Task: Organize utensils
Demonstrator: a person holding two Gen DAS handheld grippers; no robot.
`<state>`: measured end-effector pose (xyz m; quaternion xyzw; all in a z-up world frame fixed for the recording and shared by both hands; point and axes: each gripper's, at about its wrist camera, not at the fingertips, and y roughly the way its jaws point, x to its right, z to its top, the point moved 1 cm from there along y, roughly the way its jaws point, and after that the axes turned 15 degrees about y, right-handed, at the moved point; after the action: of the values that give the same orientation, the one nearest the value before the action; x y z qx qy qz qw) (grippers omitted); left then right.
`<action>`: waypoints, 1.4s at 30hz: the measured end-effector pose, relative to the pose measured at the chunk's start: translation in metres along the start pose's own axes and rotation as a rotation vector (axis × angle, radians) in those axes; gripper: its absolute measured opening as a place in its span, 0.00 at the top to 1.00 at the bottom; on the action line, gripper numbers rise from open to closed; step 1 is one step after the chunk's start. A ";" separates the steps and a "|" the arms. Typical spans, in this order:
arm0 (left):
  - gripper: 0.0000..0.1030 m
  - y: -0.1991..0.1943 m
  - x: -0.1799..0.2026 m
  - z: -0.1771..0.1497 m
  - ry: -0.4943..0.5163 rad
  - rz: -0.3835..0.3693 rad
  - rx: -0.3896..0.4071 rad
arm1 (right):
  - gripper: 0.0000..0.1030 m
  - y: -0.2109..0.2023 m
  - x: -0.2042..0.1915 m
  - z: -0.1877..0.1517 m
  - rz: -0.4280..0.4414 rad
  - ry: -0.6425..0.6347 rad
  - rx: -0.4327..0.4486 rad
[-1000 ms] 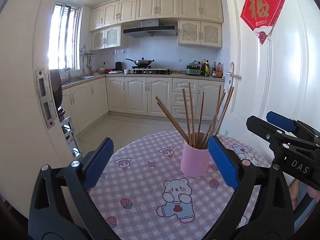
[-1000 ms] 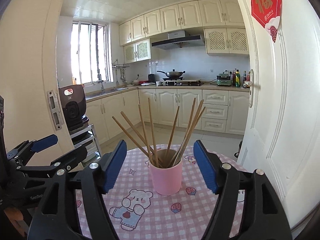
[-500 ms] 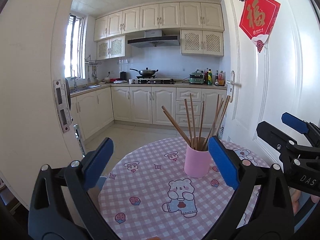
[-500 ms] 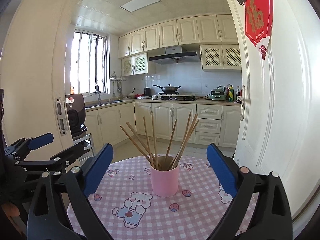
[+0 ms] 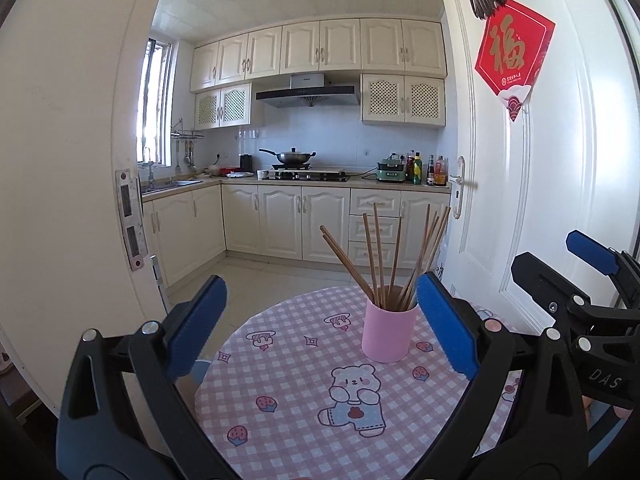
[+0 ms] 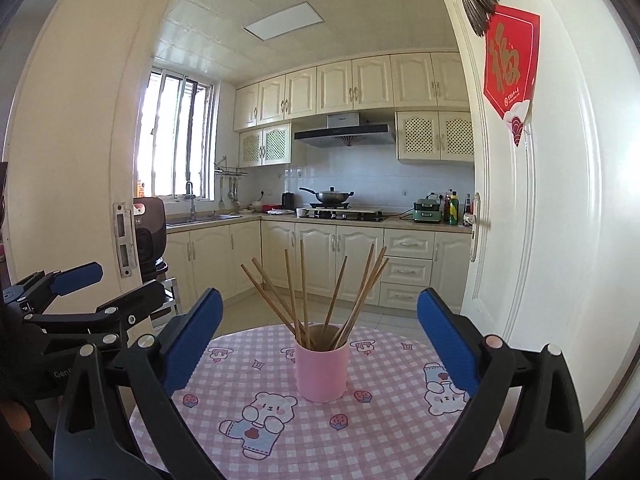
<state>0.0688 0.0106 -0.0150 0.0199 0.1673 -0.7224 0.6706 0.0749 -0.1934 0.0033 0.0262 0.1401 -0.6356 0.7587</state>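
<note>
The left black plastic tongs [image 5: 320,324], their flat blue pads ribbed like foam, are held wide apart with nothing between them; the right black plastic tongs [image 6: 318,332] are likewise spread wide and grip nothing. White letters reading "DAS" are seen on the right tongs' body in the left wrist view, and "Gen" on the left tongs' body in the right wrist view.

Below them a round tabletop under a pink-and-white checked cloth [image 5: 288,380] [image 6: 280,420] is shown, printed with cartoon bears, strawberries and small sweets. Toward the far side of the cloth a smooth matte pink cylindrical cup [image 5: 387,335] [image 6: 322,372] stands upright, and in it a bundle of thin brown wooden chopsticks [image 5: 384,256] [image 6: 316,296] is fanned outward, tips leaning against the rim.

To the right a glossy white panelled door [image 5: 560,184] [image 6: 560,220] is hung with a red diamond-shaped paper sign bearing a gold Chinese character [image 5: 514,50] [image 6: 508,64]; the small print beneath it is too fine to be read.

Farther back, cream raised-panel kitchen cabinets [image 5: 320,220] [image 6: 340,248] line a white-tiled wall, two upper doors fitted with lattice fronts. A dark metal lidded wok [image 5: 292,156] [image 6: 330,195] is set on the stove under a steel range hood [image 5: 308,94] [image 6: 344,132], and bottles stand beside a green appliance at the counter's right end.
</note>
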 end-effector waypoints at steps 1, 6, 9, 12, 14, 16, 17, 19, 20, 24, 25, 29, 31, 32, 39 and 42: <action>0.09 0.000 0.001 0.000 0.002 0.003 0.001 | 0.08 -0.001 0.000 -0.001 -0.003 -0.003 0.004; 0.09 -0.002 0.001 0.000 -0.003 -0.001 0.012 | 0.08 -0.002 0.000 -0.002 -0.005 -0.006 0.011; 0.09 -0.004 0.001 0.000 -0.003 0.006 0.021 | 0.08 -0.002 -0.001 -0.004 -0.012 -0.012 0.016; 0.09 -0.005 0.002 0.001 0.004 0.022 0.028 | 0.08 -0.002 -0.001 -0.004 -0.010 -0.010 0.017; 0.09 -0.005 0.002 0.001 0.003 0.023 0.029 | 0.08 -0.002 -0.001 -0.005 -0.009 -0.010 0.020; 0.09 -0.005 0.001 0.001 0.002 0.025 0.029 | 0.08 -0.002 -0.002 -0.005 -0.009 -0.008 0.022; 0.09 -0.005 0.001 0.001 0.002 0.027 0.029 | 0.08 -0.002 -0.002 -0.006 -0.008 -0.008 0.021; 0.09 -0.005 0.001 0.000 0.003 0.032 0.029 | 0.08 -0.001 -0.001 -0.007 -0.008 -0.008 0.018; 0.09 -0.005 0.002 0.000 0.005 0.037 0.028 | 0.08 -0.001 -0.002 -0.007 -0.009 -0.008 0.018; 0.09 -0.006 0.003 0.001 0.011 0.048 0.031 | 0.08 -0.001 -0.001 -0.008 -0.008 -0.004 0.015; 0.09 -0.006 0.003 0.001 0.012 0.050 0.033 | 0.08 -0.001 0.000 -0.007 -0.007 -0.003 0.015; 0.09 -0.006 0.004 0.002 0.015 0.054 0.035 | 0.08 -0.001 -0.001 -0.007 -0.009 -0.003 0.016; 0.09 -0.007 0.005 0.001 0.014 0.053 0.037 | 0.08 -0.001 -0.001 -0.007 -0.009 -0.003 0.016; 0.09 -0.007 0.005 0.002 0.012 0.052 0.036 | 0.08 -0.001 -0.001 -0.007 -0.009 -0.003 0.016; 0.09 -0.009 0.004 0.003 0.017 0.056 0.043 | 0.08 -0.001 -0.001 -0.007 -0.007 -0.002 0.017; 0.09 -0.010 0.004 0.003 0.014 0.054 0.044 | 0.08 -0.003 -0.002 -0.007 -0.007 -0.003 0.022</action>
<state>0.0590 0.0069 -0.0113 0.0444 0.1554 -0.7072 0.6883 0.0707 -0.1907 -0.0022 0.0330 0.1322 -0.6398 0.7563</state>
